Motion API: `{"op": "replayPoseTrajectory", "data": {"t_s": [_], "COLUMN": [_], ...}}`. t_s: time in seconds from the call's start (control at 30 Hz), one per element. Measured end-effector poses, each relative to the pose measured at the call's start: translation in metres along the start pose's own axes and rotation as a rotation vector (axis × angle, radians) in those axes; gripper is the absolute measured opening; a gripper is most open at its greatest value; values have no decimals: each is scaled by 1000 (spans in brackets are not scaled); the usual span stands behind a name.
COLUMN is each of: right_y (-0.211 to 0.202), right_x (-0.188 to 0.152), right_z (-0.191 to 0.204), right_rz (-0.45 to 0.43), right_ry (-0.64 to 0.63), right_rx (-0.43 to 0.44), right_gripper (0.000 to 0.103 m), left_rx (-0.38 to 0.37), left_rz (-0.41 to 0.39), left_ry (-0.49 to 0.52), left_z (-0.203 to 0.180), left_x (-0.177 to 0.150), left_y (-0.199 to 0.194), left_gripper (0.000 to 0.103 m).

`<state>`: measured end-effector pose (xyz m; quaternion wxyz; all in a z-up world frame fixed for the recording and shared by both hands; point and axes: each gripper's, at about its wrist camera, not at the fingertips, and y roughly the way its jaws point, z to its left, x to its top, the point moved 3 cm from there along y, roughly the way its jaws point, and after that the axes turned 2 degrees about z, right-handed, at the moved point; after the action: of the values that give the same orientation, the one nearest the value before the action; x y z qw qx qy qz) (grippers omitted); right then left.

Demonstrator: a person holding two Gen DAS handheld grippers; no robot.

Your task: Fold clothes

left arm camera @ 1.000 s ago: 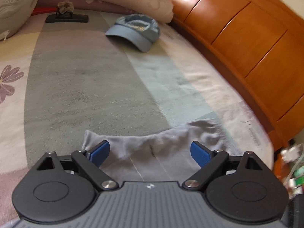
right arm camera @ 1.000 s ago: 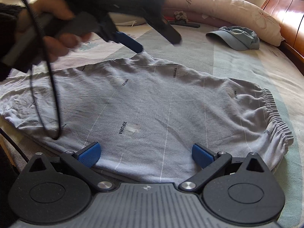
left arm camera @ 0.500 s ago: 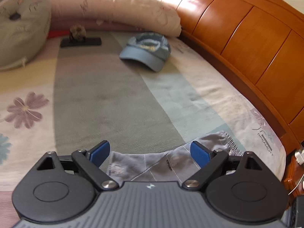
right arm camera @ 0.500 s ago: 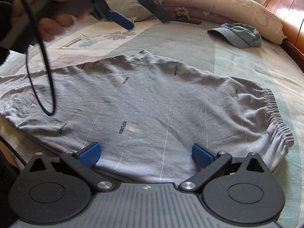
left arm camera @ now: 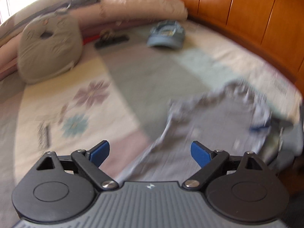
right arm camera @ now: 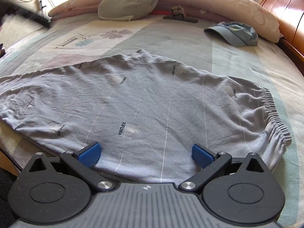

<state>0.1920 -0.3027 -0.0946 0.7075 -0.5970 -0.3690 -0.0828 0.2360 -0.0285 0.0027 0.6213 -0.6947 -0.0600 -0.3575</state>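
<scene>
Grey trousers [right arm camera: 152, 102] with thin white stripes and small dark lettering lie spread flat on the bed, their elastic waistband [right arm camera: 273, 114] to the right. My right gripper [right arm camera: 146, 150] is open just above the trousers' near edge, with nothing between its blue pads. The left wrist view is motion-blurred. There my left gripper [left arm camera: 150, 150] is open and empty over the trousers [left arm camera: 199, 121], which stretch away to the right. A dark blurred shape [right arm camera: 24, 15] crosses the upper left corner of the right wrist view.
A blue cap [right arm camera: 235, 33] lies on the bed near the wooden headboard [left arm camera: 247, 13]. A grey round cushion [right arm camera: 129, 0], pink bolsters and a flat black object [right arm camera: 178, 16] line the far side. The bed's edge [right arm camera: 11, 152] drops off at the near left.
My left gripper has swung up and away to the left, out from above the trousers, and its view now blurs. The right gripper has stayed put. Both stay open.
</scene>
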Motion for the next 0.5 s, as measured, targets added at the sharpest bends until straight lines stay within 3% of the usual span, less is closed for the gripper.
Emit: {"op": "replayPoseTrajectory", "data": {"t_s": [0.07, 0.2, 0.4, 0.5], "right_y": [-4, -10, 18, 18], "right_x": [6, 24, 23, 20], "right_z": [2, 26, 75, 70], "right_rz": [12, -30, 35, 20], "right_ry": [-1, -64, -186, -138], "right_rx": [-20, 46, 75, 90], "right_gripper": [103, 103, 103, 103], "left_rx": [34, 92, 89, 111], "left_rz": [42, 103, 108, 109], "left_ry": [-10, -88, -241, -299], "left_z": [10, 32, 58, 66], "left_x": [-29, -81, -137, -159], "left_y": [-1, 2, -2, -1], "left_gripper": [92, 92, 92, 92]}}
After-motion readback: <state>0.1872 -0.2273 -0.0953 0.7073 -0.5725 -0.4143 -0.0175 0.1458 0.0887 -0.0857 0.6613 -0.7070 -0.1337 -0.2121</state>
